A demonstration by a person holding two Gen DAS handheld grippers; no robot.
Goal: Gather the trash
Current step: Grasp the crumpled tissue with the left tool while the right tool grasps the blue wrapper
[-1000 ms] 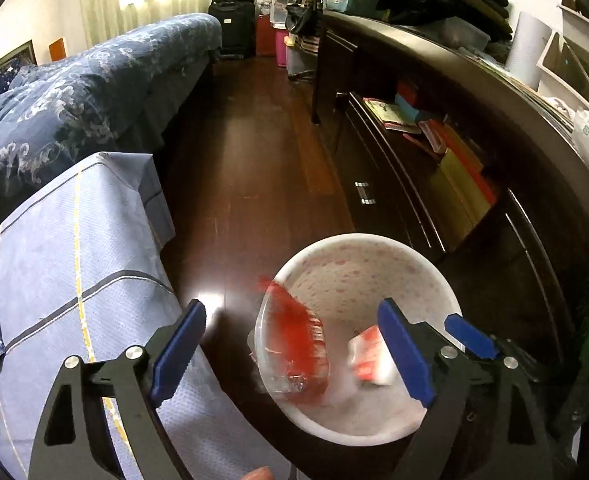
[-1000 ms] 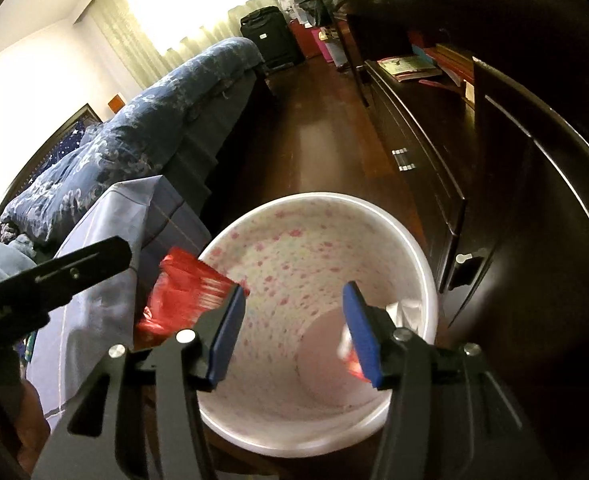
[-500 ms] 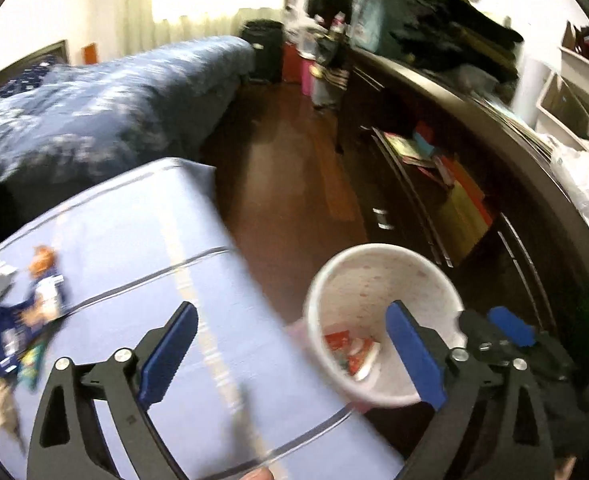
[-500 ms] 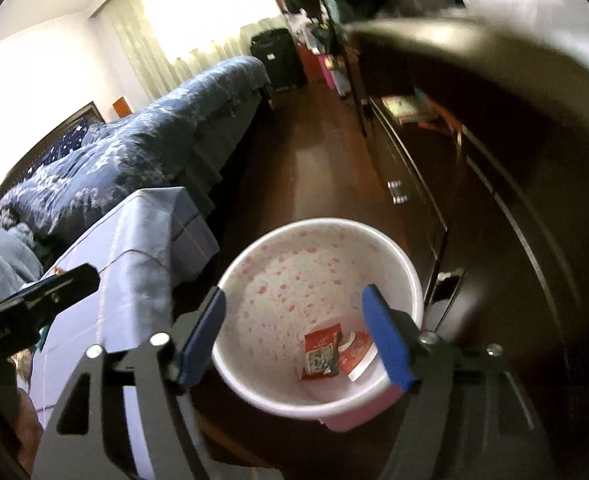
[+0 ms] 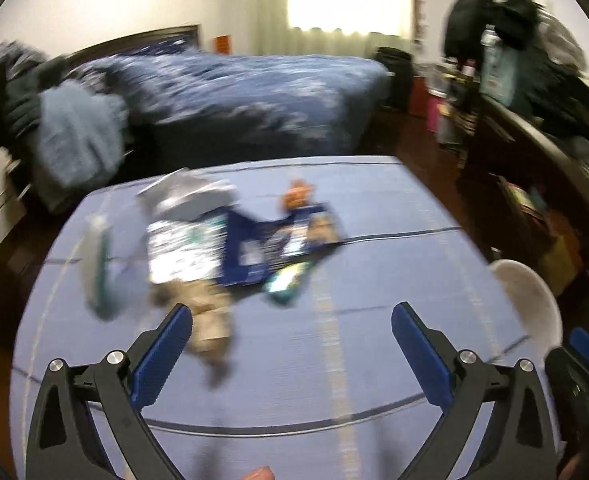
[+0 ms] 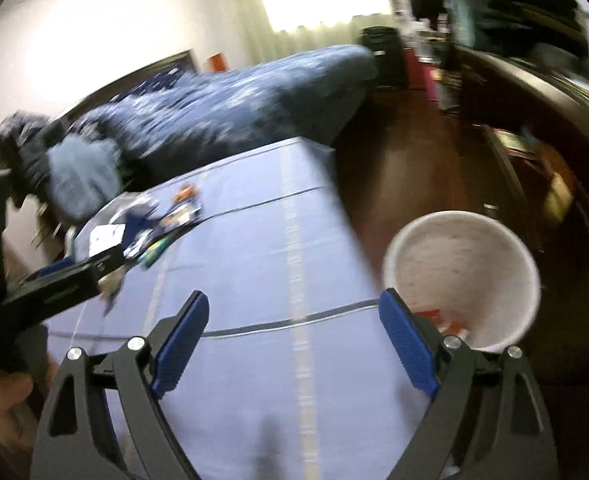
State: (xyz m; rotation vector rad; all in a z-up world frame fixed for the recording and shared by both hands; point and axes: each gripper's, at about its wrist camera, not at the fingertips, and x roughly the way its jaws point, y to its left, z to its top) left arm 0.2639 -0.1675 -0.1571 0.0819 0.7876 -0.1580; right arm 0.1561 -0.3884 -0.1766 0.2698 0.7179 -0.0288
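The left gripper (image 5: 292,344) is held above the blue tablecloth (image 5: 374,360), jaws opening wide, nothing between them; the right gripper (image 6: 292,336) is likewise opening, empty; blurred wrappers (image 5: 230,240) are heaped mid-table; red wrappers (image 6: 442,320) lie in the white bin (image 6: 466,276) beside the table.

No words, nos. or signs clear enough to read anywhere, w/ print on the wrappers (image 5: 250,240) on the blue cloth (image 5: 374,340) too blurry to make out.
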